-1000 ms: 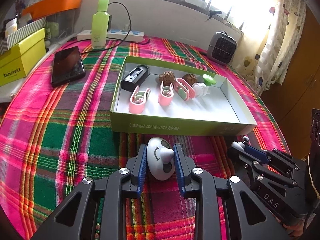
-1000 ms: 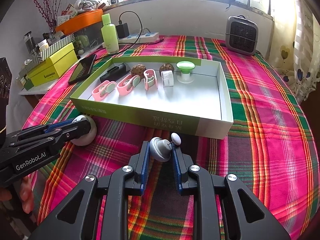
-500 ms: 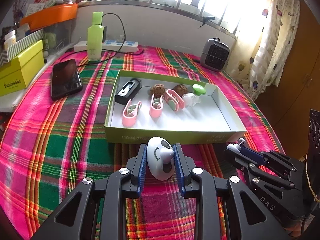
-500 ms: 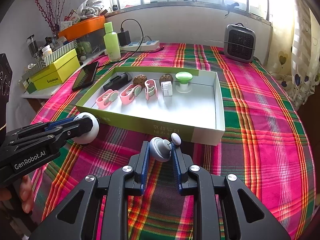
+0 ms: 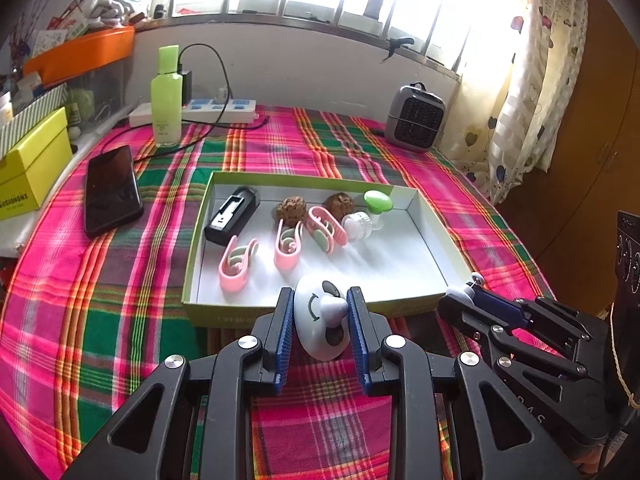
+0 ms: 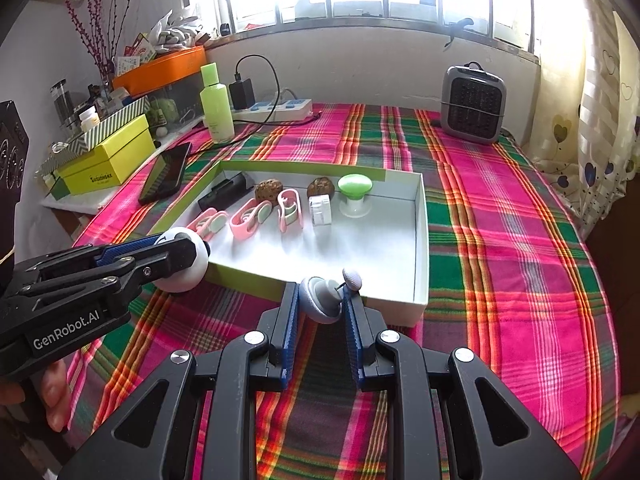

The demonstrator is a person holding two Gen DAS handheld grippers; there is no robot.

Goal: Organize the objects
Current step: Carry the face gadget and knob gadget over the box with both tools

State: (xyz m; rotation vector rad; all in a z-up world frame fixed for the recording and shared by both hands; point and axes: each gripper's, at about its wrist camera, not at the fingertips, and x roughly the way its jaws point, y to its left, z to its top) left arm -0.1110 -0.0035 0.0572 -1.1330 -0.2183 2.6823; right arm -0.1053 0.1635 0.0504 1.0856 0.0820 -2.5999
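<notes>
A white round panda-faced toy (image 5: 320, 320) is clamped between the blue pads of my left gripper (image 5: 320, 300), which hangs above the near wall of the green-edged tray (image 5: 436, 232). My right gripper (image 6: 322, 300) is shut on a small grey knob-shaped piece (image 6: 320, 300) with a little bead on a pin, held over the tray's near wall (image 6: 256, 280). Each gripper shows in the other's view: the left gripper (image 6: 180, 256) with the panda toy (image 6: 188, 276), the right gripper (image 5: 464, 296) at lower right. Inside the tray lie pink clips (image 5: 236, 264), two brown walnuts (image 5: 290, 208), a black device (image 5: 234, 214), a white cap and a green-topped knob (image 6: 354, 196).
On the plaid cloth (image 5: 100, 280) lie a black phone (image 5: 112, 188), a green bottle (image 5: 166, 96), a power strip with cable (image 5: 216, 108) and a small grey heater (image 5: 414, 118). A yellow box (image 5: 28, 164) and clutter stand at the left edge. A hand (image 6: 48, 396) holds the left gripper.
Both grippers have risen with their loads and now look down into the tray from higher up. Nothing in the tray has moved.
</notes>
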